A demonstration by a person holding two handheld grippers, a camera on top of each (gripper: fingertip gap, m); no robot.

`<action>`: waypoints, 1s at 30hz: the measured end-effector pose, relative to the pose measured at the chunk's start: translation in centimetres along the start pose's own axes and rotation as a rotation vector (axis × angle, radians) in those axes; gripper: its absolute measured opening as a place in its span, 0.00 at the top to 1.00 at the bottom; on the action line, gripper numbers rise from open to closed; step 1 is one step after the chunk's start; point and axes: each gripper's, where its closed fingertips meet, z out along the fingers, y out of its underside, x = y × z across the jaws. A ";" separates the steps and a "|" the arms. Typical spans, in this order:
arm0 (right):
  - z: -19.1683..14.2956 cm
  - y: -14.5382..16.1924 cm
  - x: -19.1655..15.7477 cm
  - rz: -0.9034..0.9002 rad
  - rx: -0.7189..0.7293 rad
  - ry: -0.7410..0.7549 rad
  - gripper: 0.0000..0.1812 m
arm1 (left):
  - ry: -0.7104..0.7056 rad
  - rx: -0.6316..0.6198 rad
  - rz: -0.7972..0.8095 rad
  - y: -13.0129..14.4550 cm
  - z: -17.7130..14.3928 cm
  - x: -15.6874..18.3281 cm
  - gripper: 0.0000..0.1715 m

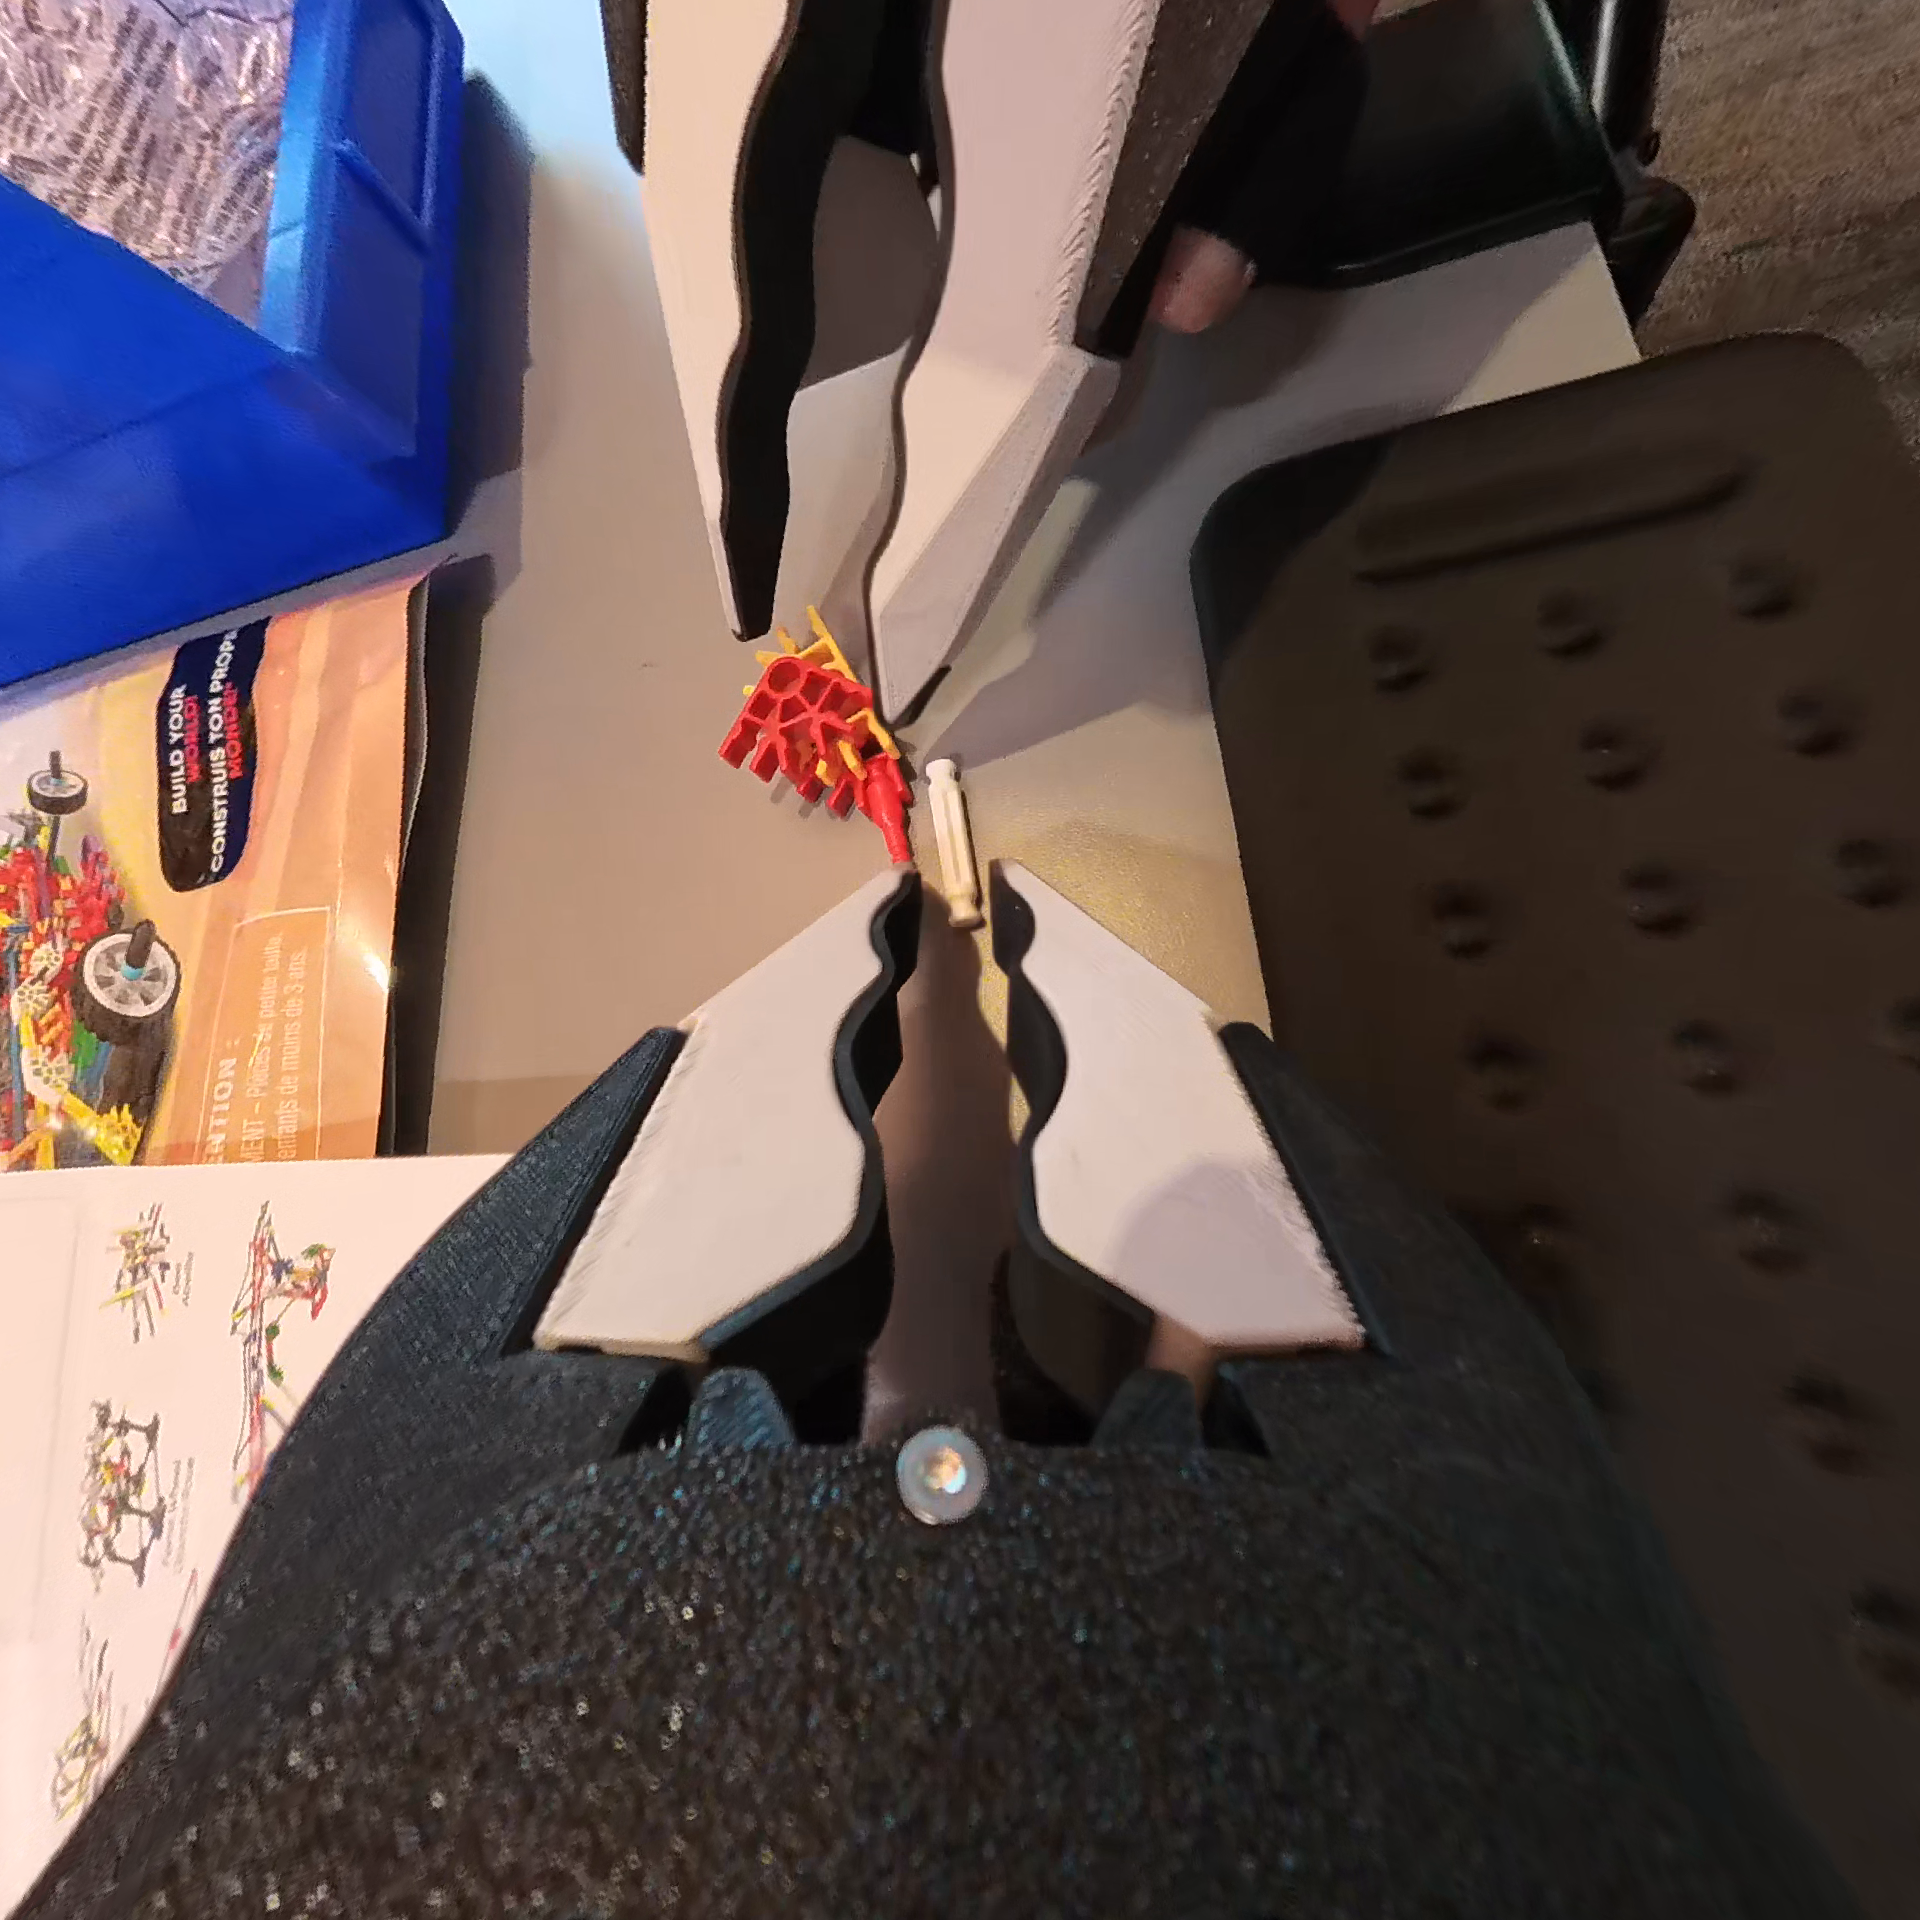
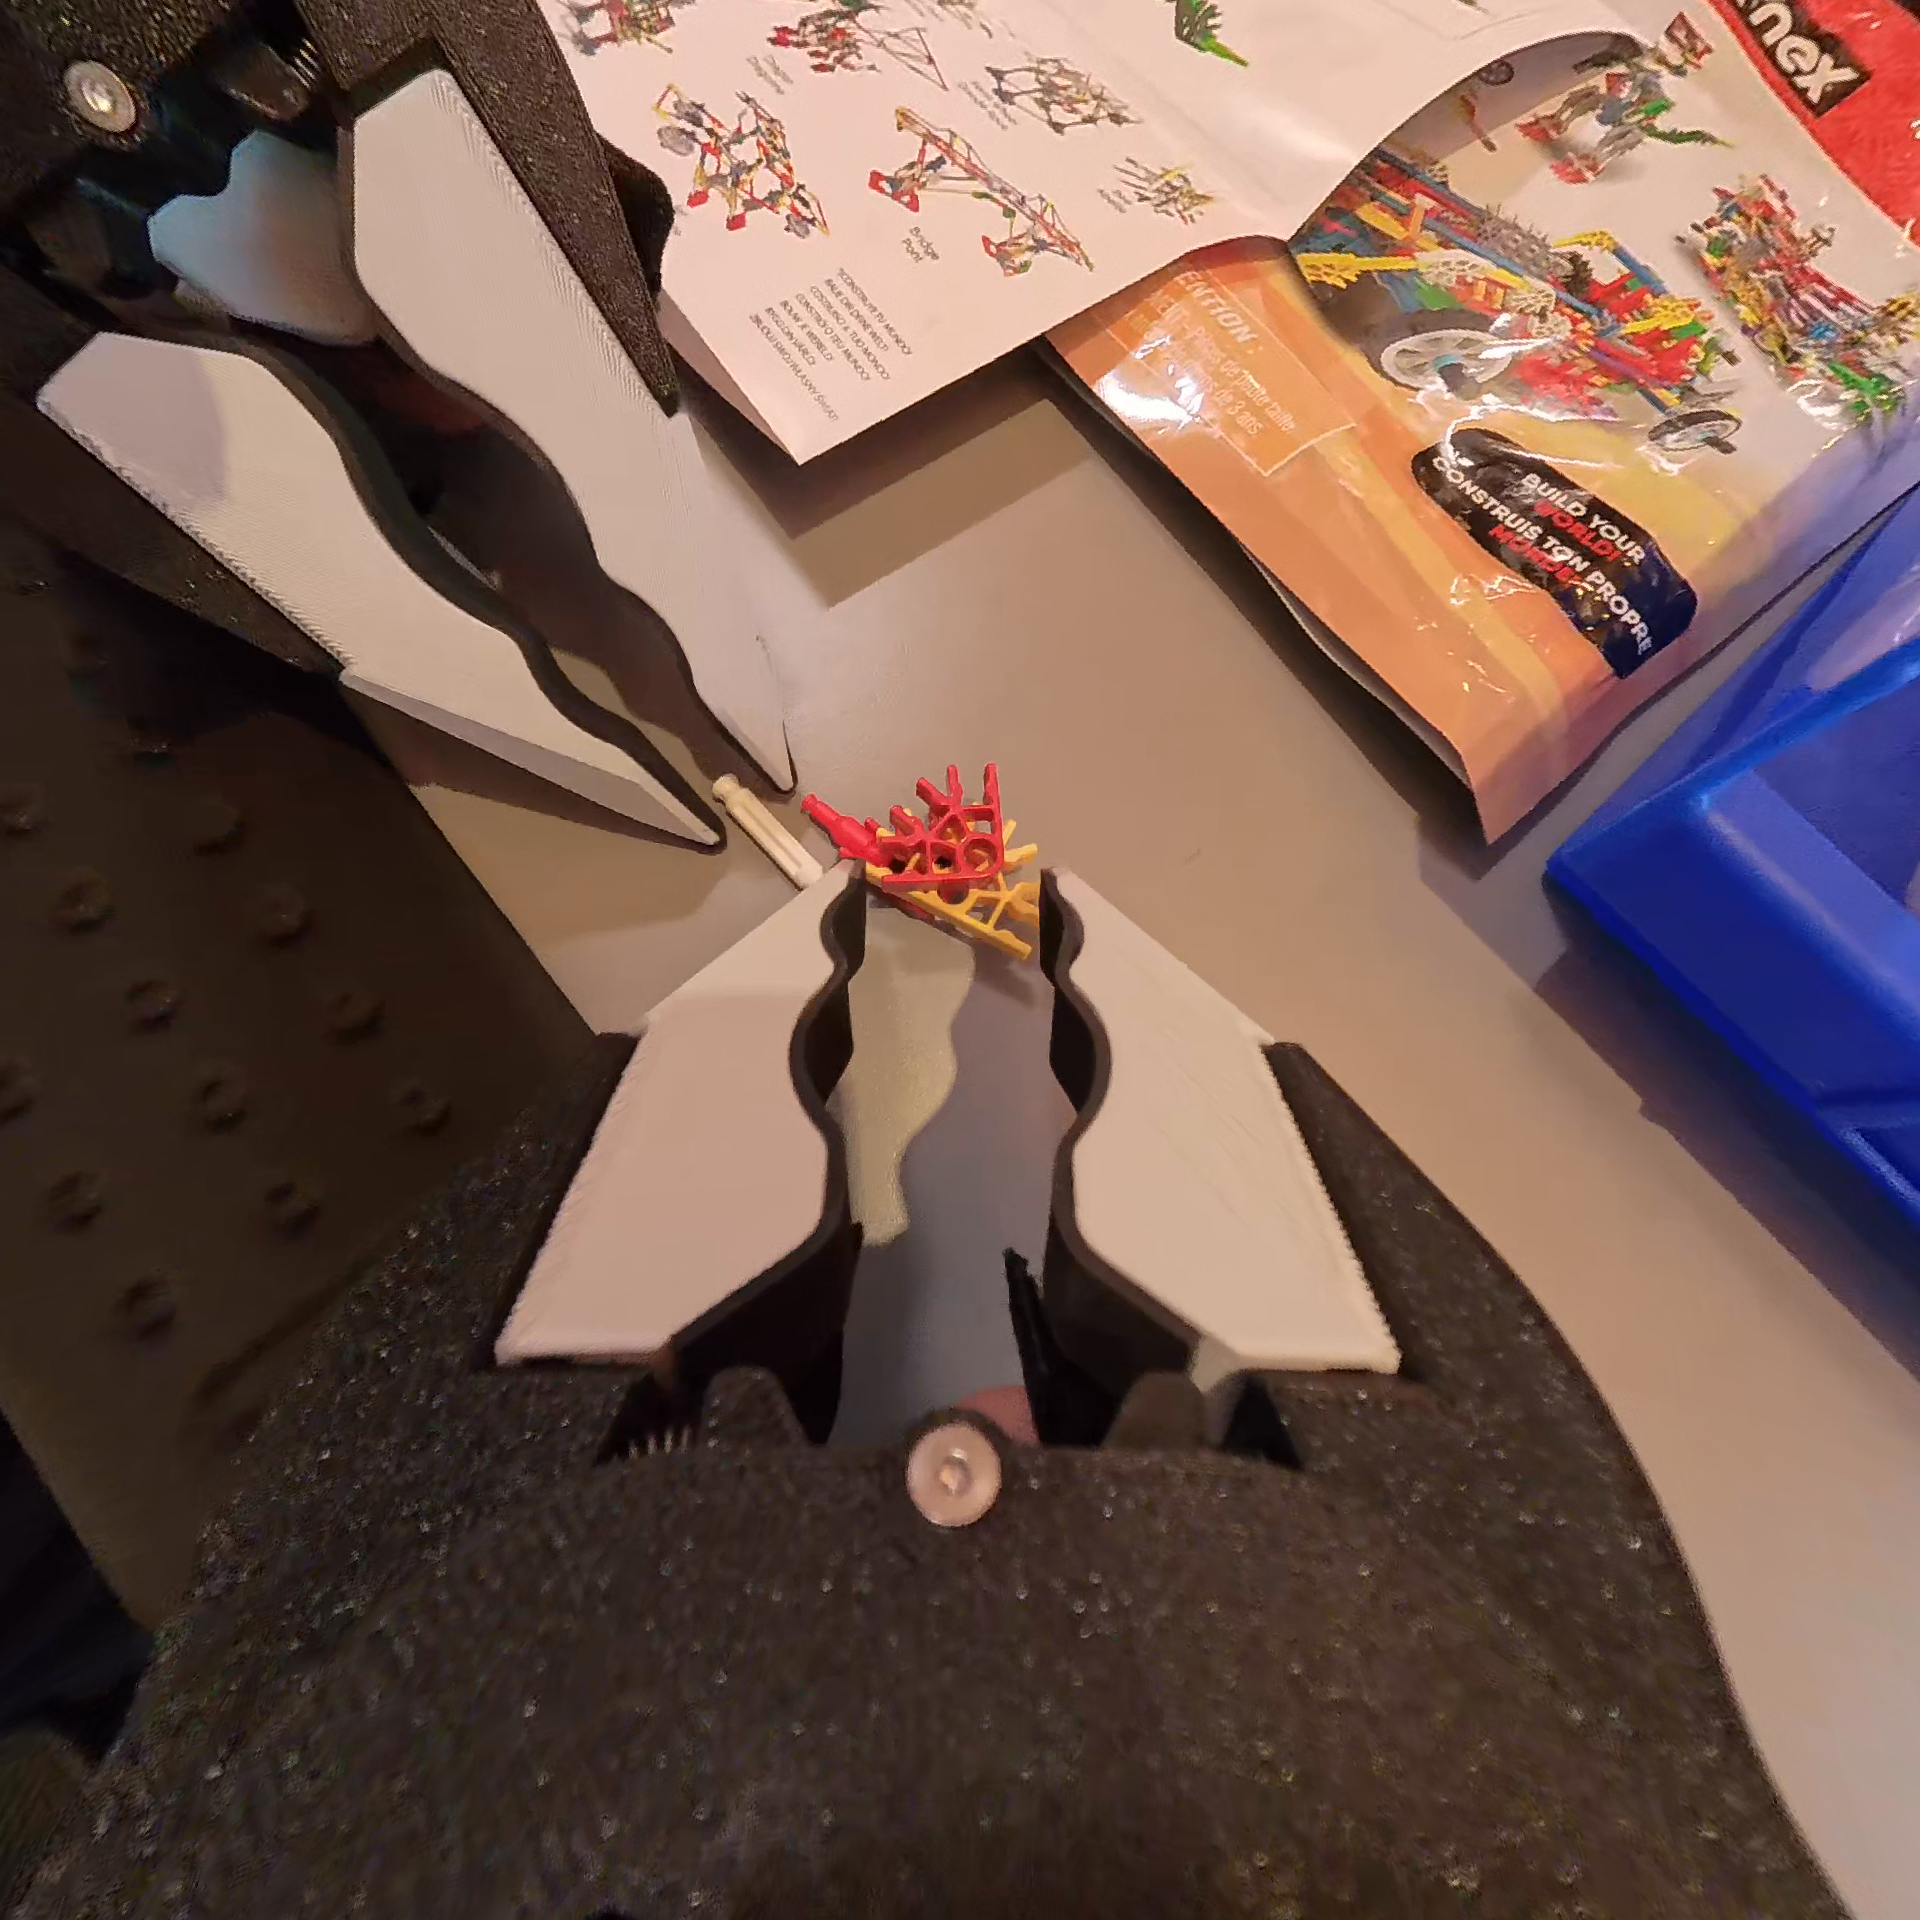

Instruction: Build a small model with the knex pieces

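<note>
A red connector lies on top of a yellow connector on the pale table, with a short red rod stuck on its side. A small white rod lies just beside them. My left gripper is open a little, and the near end of the white rod sits between its tips. My right gripper is open, with its tips either side of the yellow connector under the red connector. The two grippers face each other, the right gripper in the left wrist view, the left gripper in the right wrist view.
A blue bin stands at the table's far side. A printed toy package and an instruction sheet lie beside it. A black dimpled chair seat borders the table edge. A fingertip shows on the right gripper's handle. The left gripper's tips are roughly 5 cm from the right gripper's. My right gripper's tips are some 12 cm from the printed toy package. Look for it in the right wrist view too.
</note>
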 end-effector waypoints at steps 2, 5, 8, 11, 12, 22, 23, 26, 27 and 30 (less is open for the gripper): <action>0.2 0.0 0.1 0.010 -0.006 -0.002 0.82 | -0.003 -0.005 0.010 0.1 0.1 0.0 0.98; 0.3 0.1 0.0 0.009 -0.012 -0.005 0.82 | -0.004 -0.002 0.019 0.1 0.0 0.1 0.98; 0.3 0.0 -0.1 0.009 -0.014 -0.007 0.82 | 0.006 -0.003 0.011 0.3 -0.2 0.2 0.98; 0.2 -0.2 -0.5 0.011 -0.001 -0.023 0.82 | 0.004 -0.005 -0.003 0.7 -0.7 0.2 0.99; 0.1 -0.5 -0.7 0.018 0.017 -0.034 0.82 | 0.000 -0.006 -0.007 0.8 -0.9 0.1 0.99; 0.3 -0.6 -0.4 -0.001 0.007 -0.020 0.79 | -0.010 0.011 -0.068 1.2 -1.6 -0.5 0.99; 0.4 -0.7 -0.2 0.003 0.006 -0.010 0.79 | -0.015 0.006 -0.067 1.3 -1.5 -0.6 0.99; 0.6 -1.0 0.1 0.043 0.011 -0.021 0.80 | -0.028 0.001 -0.062 1.3 -1.4 -0.8 0.98; 0.8 -1.0 0.1 0.057 0.009 -0.031 0.82 | -0.030 0.001 -0.060 1.3 -1.4 -0.8 0.98; 1.2 -1.0 -0.1 0.085 0.001 -0.060 0.85 | -0.029 -0.001 -0.054 1.3 -1.4 -0.7 0.98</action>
